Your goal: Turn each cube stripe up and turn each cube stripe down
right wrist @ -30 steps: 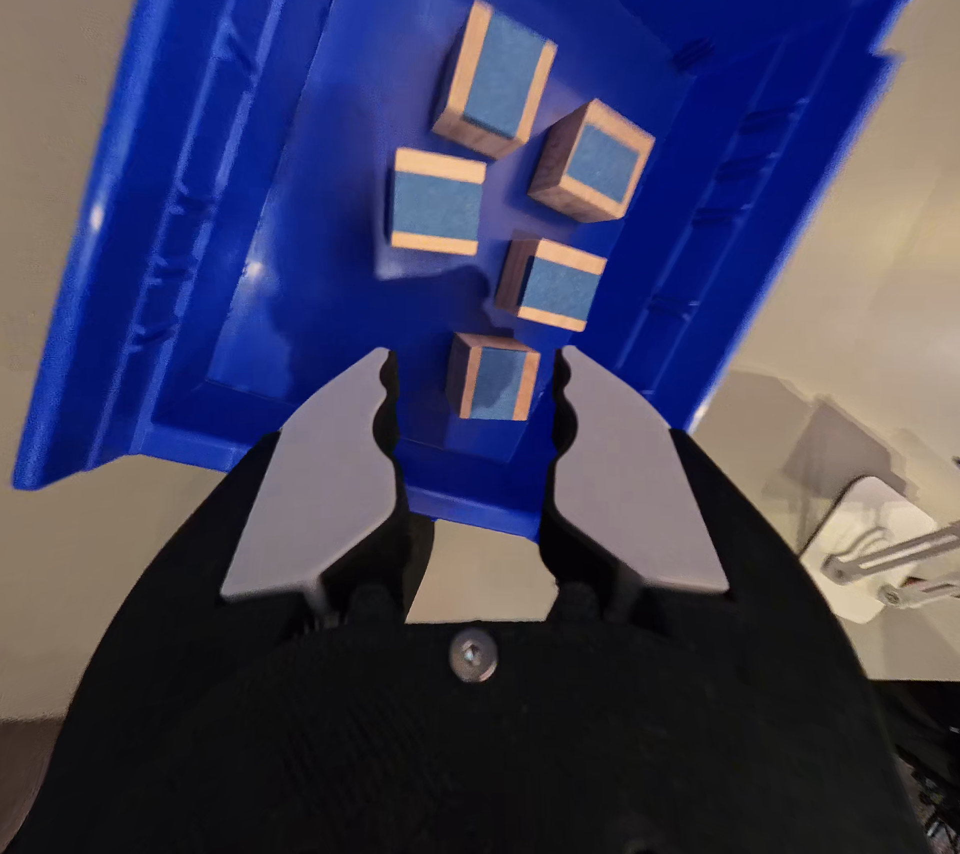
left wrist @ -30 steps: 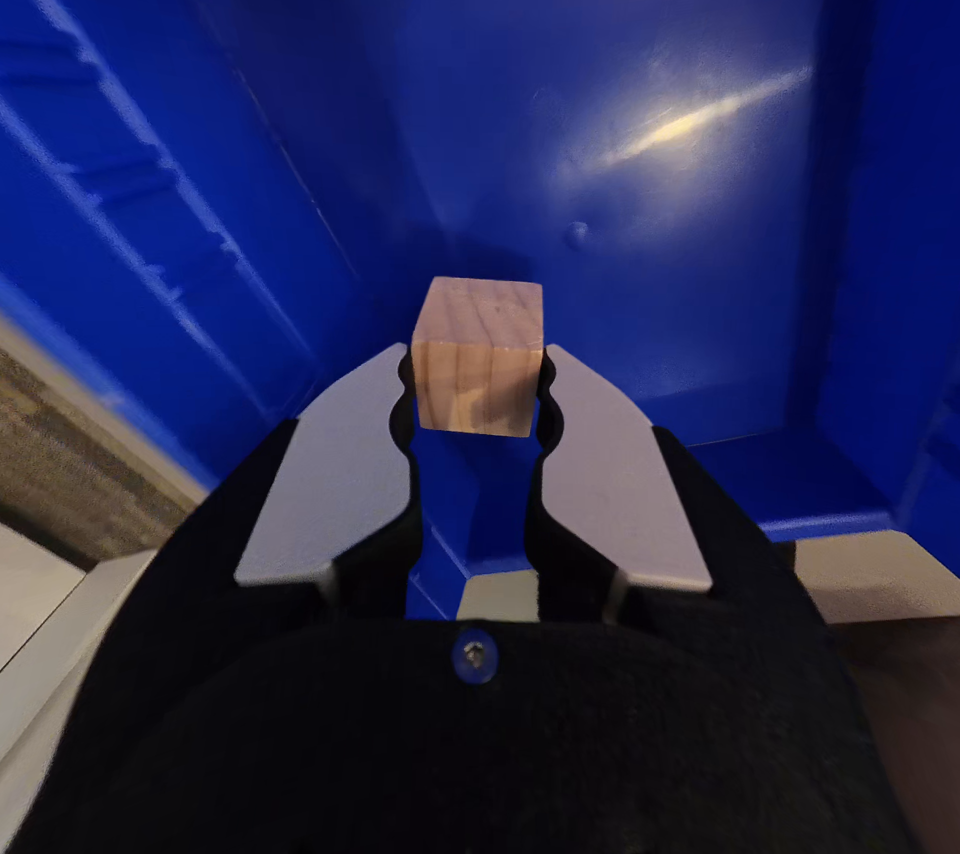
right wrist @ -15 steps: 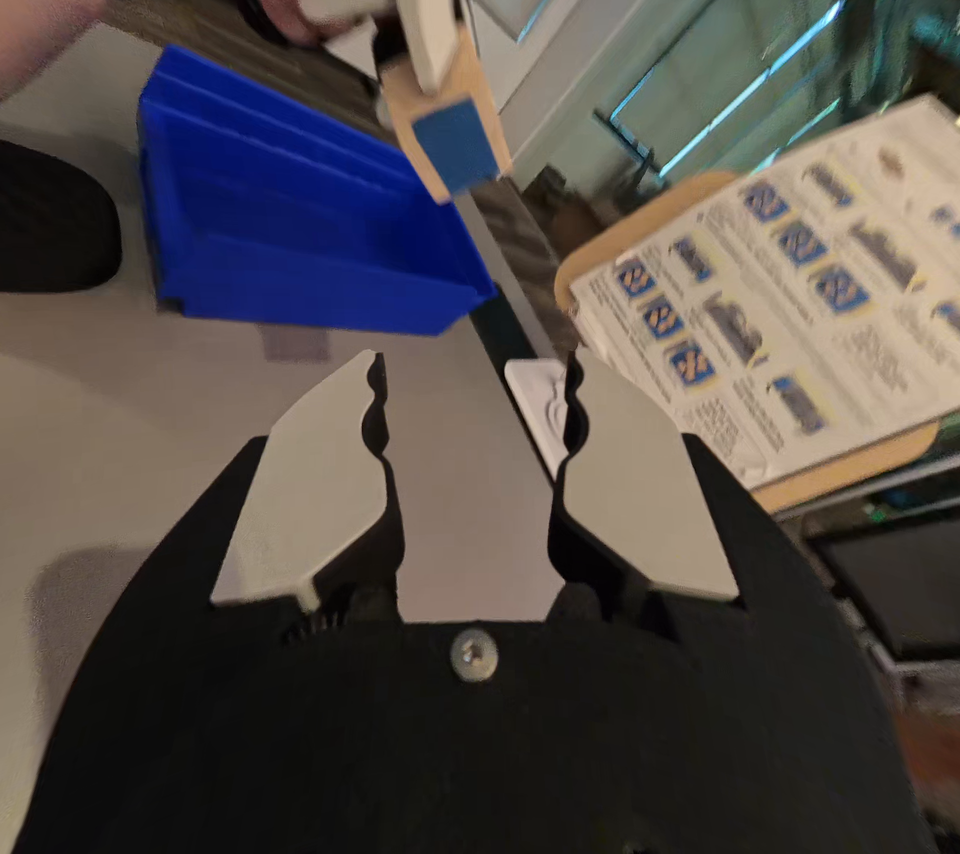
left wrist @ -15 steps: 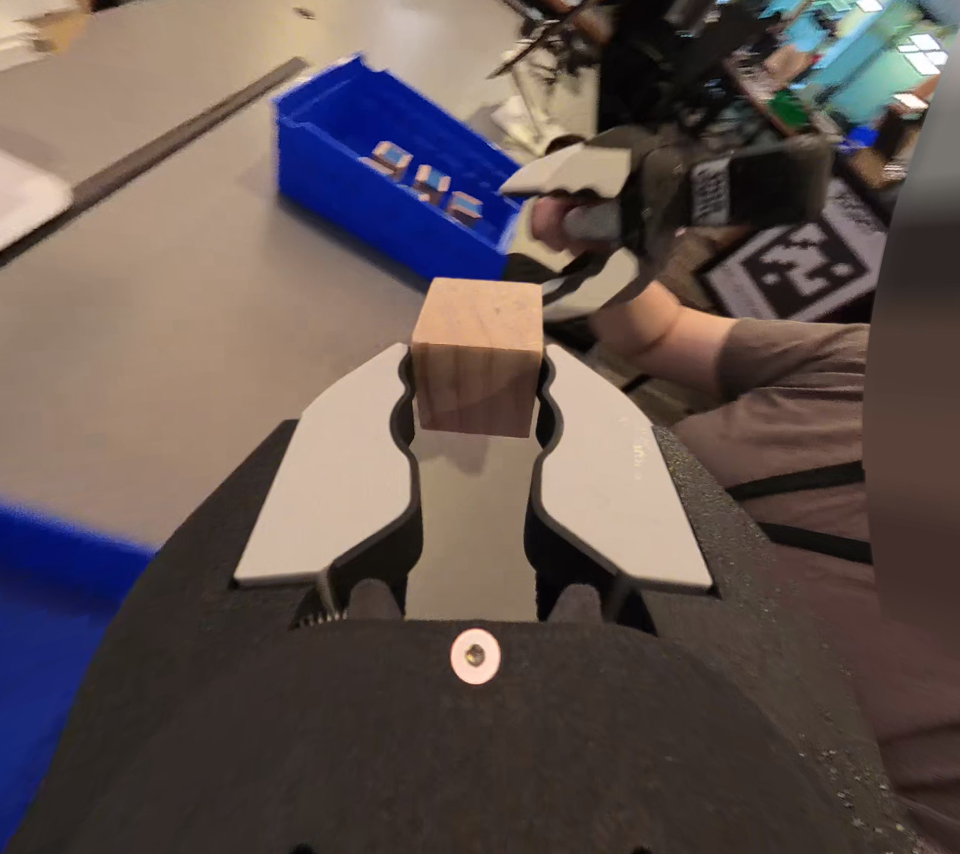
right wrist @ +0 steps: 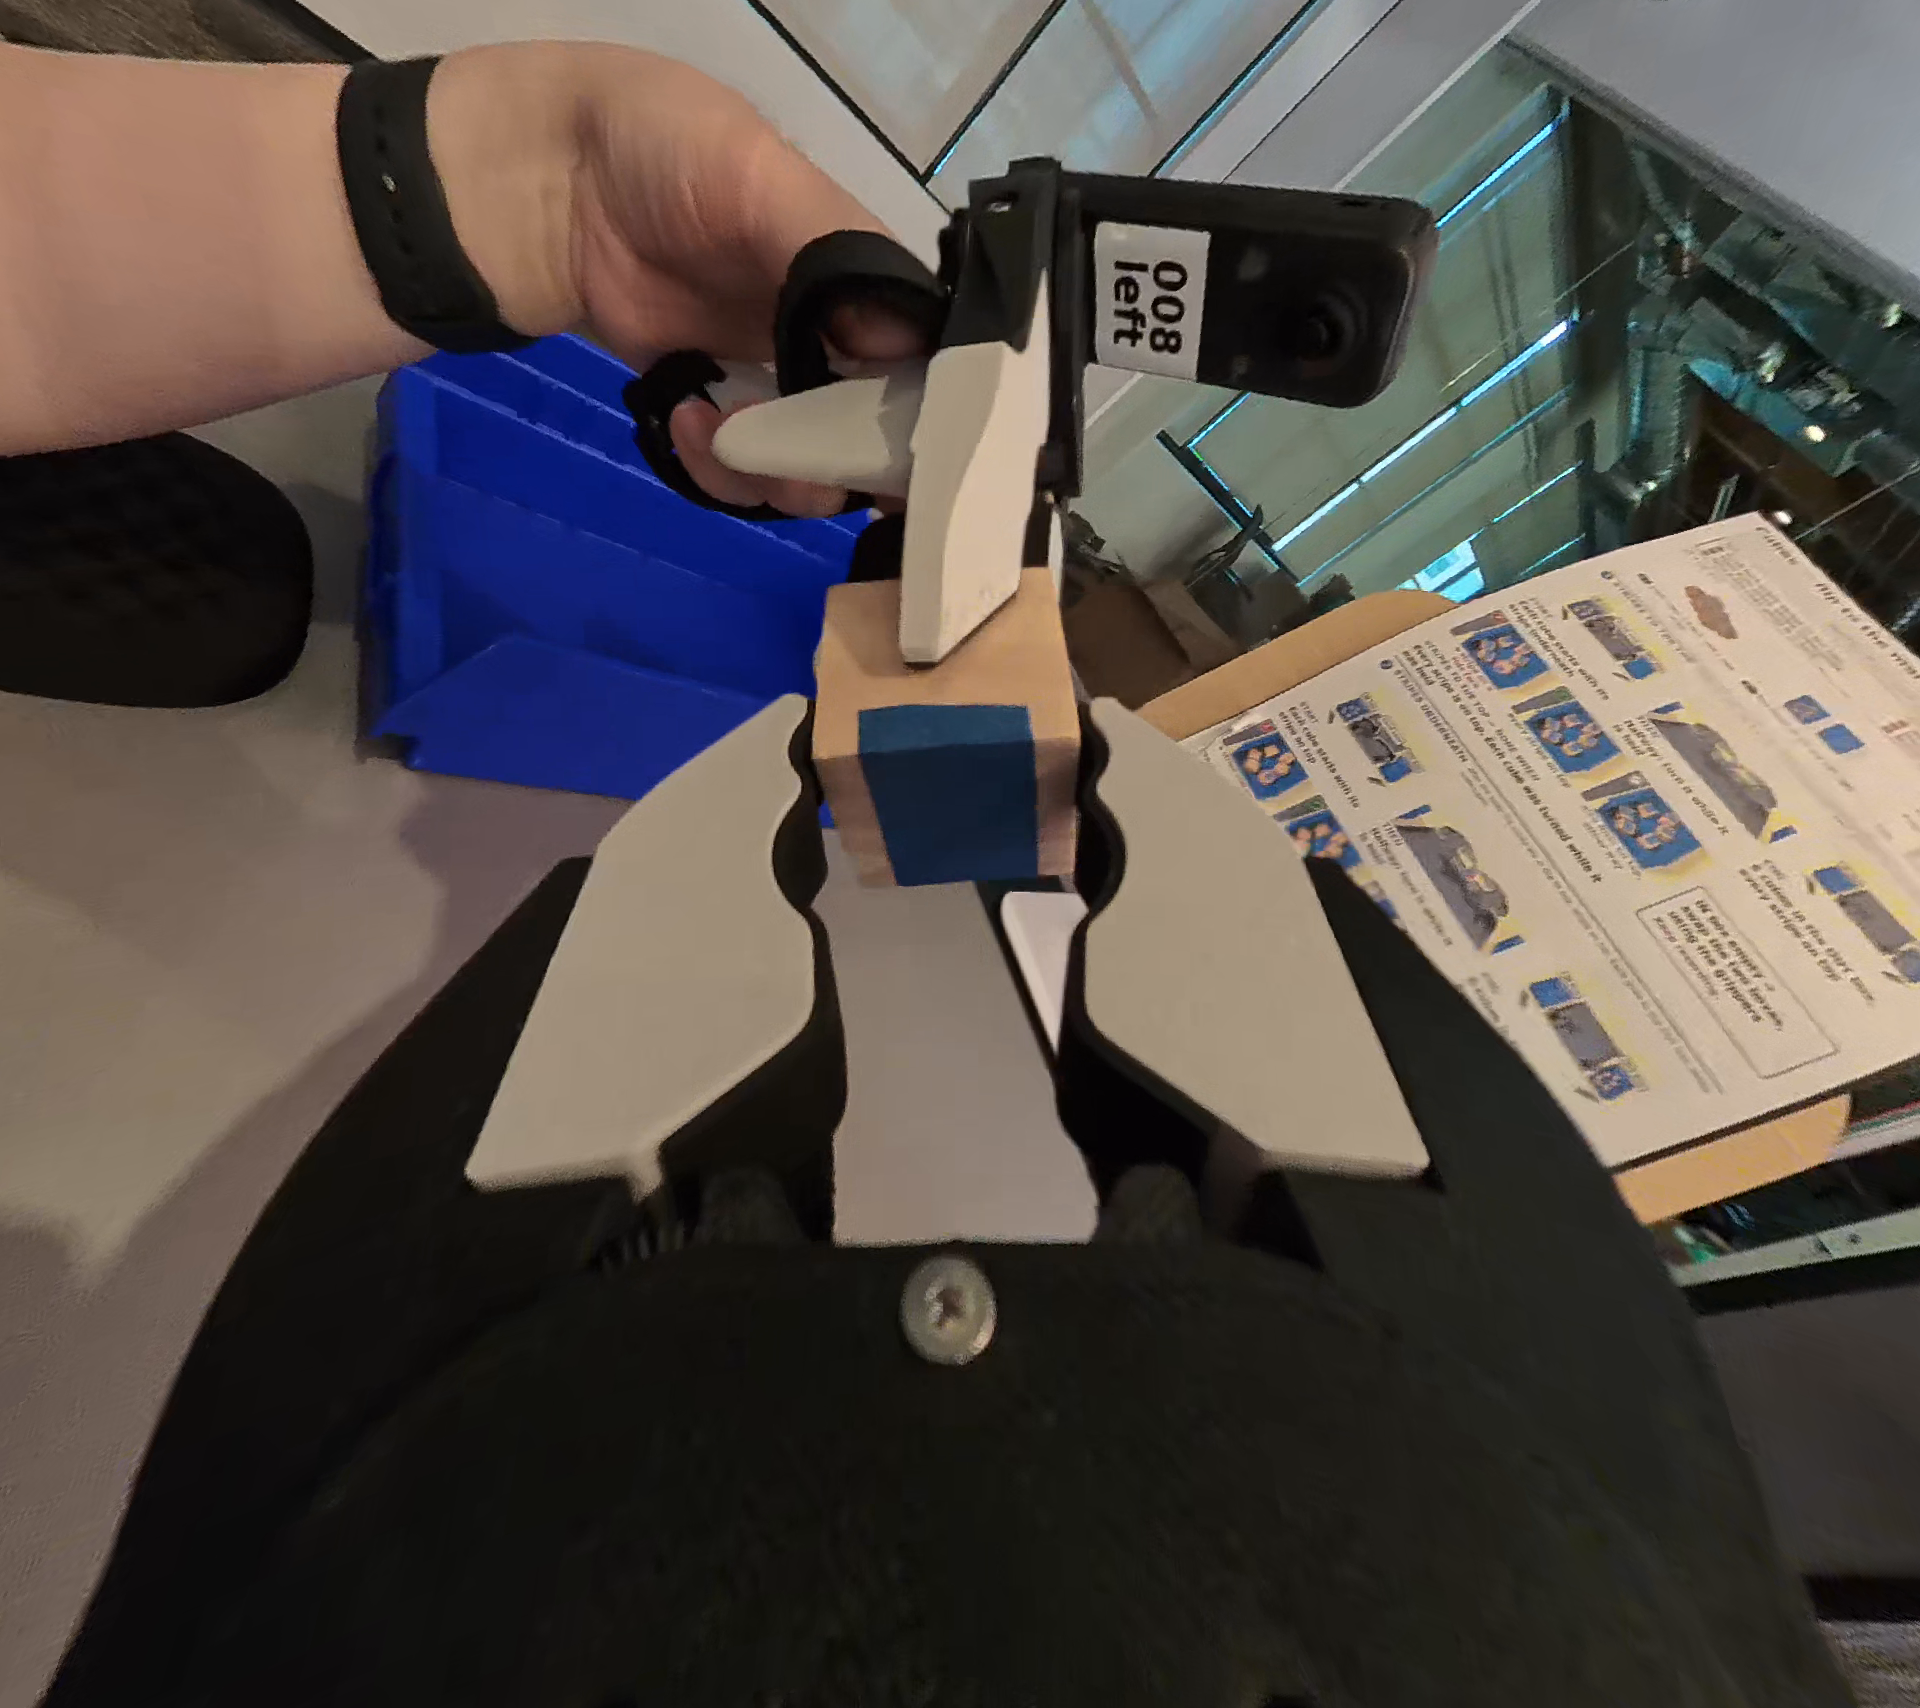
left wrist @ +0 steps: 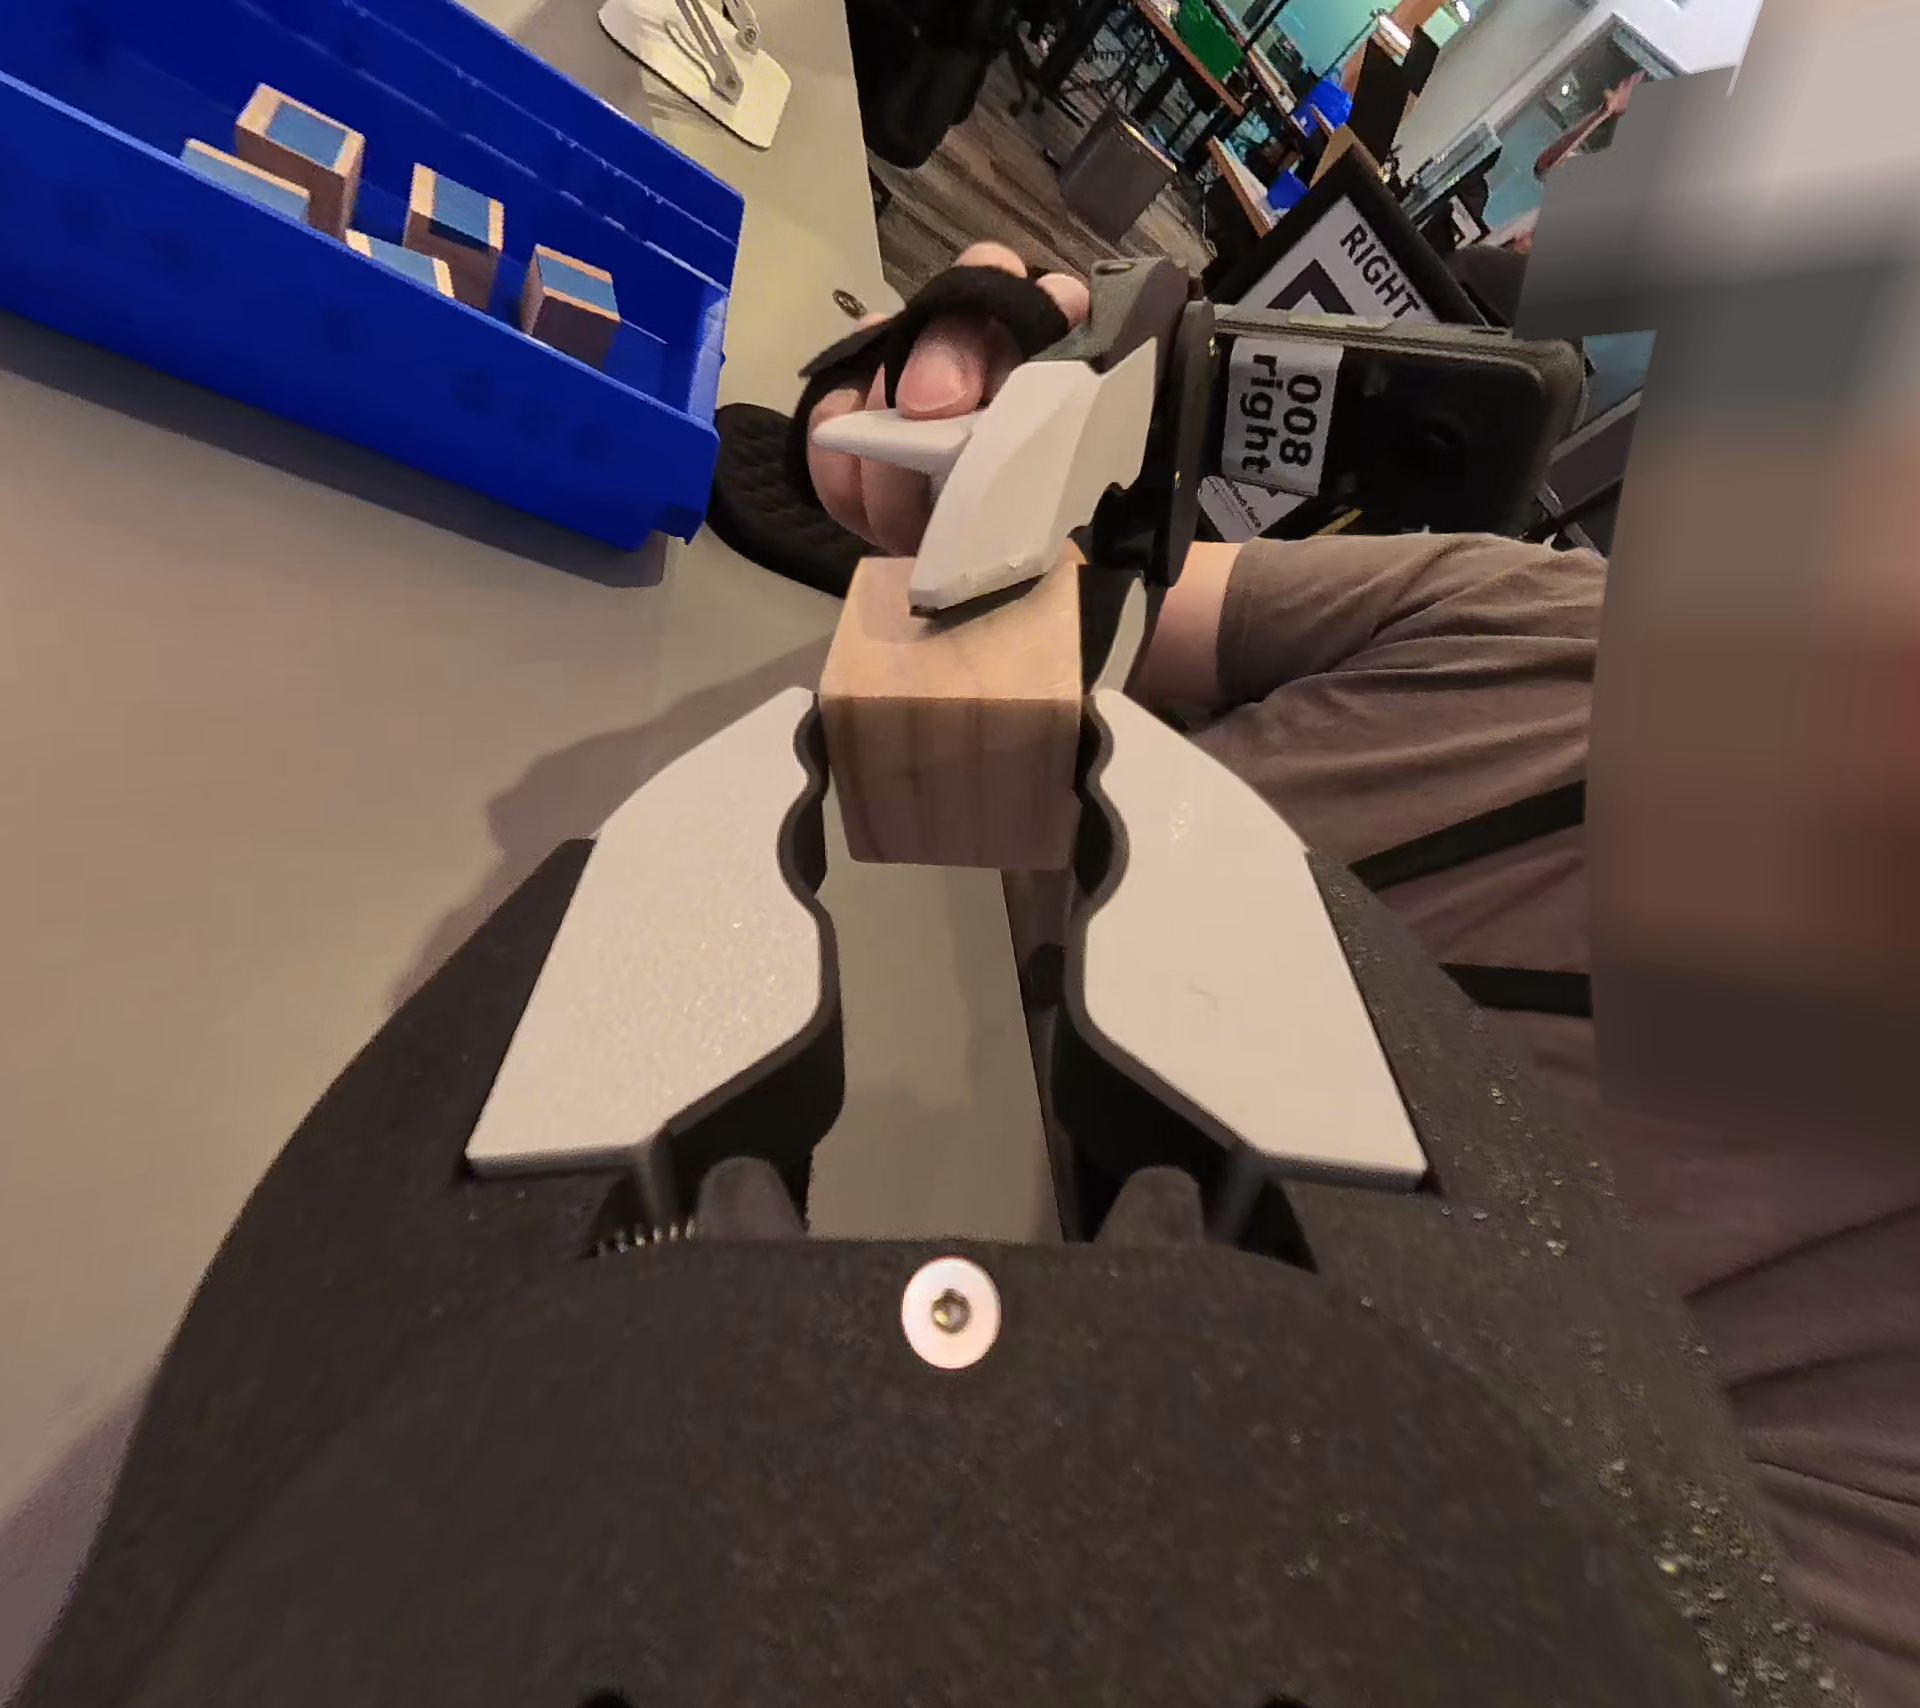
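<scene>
**Cube meets both grippers in mid-air above the bench**

The grey bench (left wrist: 260, 723) carries two blue bins: one at the far left of the left wrist view (left wrist: 343, 370) holding several striped cubes (left wrist: 566, 302), and another (right wrist: 582, 619) seen behind the held cube in the right wrist view. A printed instruction sheet on a board (right wrist: 1558, 827) lies at the right of that view.

A second ago the left gripper (left wrist: 951, 765) had the cube (left wrist: 951, 775) inside a blue bin, while the right gripper (right wrist: 945, 785) hung unclenched over the other bin's cubes. Half a second ago both had swung away from the bins, well apart from each other. Now they meet over the bench, so this looks like a handover that lets the cube be turned before it goes back.

The left fingers (left wrist: 675, 931) are clenched on the cube's side faces. The right fingers (right wrist: 1226, 931) close in around the same cube, touching or nearly so; whether they grip firmly I cannot tell. The blue stripe (right wrist: 951, 796) faces the right gripper; plain wood faces the left one
</scene>
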A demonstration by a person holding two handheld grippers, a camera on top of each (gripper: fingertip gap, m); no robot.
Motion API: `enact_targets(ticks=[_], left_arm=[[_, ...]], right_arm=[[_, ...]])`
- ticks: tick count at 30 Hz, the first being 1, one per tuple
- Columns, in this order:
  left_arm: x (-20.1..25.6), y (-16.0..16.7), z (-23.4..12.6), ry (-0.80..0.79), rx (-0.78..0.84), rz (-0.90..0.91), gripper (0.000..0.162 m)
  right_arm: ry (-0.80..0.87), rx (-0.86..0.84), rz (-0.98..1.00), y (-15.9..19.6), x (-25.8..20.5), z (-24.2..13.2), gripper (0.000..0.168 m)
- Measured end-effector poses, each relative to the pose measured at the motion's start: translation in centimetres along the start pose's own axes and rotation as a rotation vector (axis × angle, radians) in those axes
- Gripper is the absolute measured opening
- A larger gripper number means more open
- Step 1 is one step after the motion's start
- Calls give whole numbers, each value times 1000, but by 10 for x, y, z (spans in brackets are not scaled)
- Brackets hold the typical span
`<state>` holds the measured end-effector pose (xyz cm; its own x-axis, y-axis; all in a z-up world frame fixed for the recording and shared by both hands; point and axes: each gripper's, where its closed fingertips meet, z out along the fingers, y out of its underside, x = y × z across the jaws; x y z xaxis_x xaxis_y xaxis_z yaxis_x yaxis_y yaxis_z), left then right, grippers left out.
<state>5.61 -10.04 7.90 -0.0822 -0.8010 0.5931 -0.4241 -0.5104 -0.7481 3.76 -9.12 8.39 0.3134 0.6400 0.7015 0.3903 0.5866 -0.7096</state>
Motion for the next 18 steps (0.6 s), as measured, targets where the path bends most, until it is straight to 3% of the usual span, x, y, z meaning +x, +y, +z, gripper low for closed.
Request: enact_targets(ticks=[4,7,9,12,15,18], left_arm=[[4,-3,0,-26,4,98,47],[-5,-8,-16,-182,20,178,47],[-13,-16,-34,-331,65,260,46],[-12,-36,-65,-511,185,404,45],[-2,-47,-82,-585,324,490,44],[-1,-52,-93,-657,404,544,38]], right_arm=[[-15,1,86,1,3,-16,46],[40,-128,143,25,31,-45,46],[96,-326,237,63,63,-78,46],[97,-676,551,136,87,-144,46],[70,-958,847,198,79,-199,46],[-30,-1187,983,246,46,-226,46]])
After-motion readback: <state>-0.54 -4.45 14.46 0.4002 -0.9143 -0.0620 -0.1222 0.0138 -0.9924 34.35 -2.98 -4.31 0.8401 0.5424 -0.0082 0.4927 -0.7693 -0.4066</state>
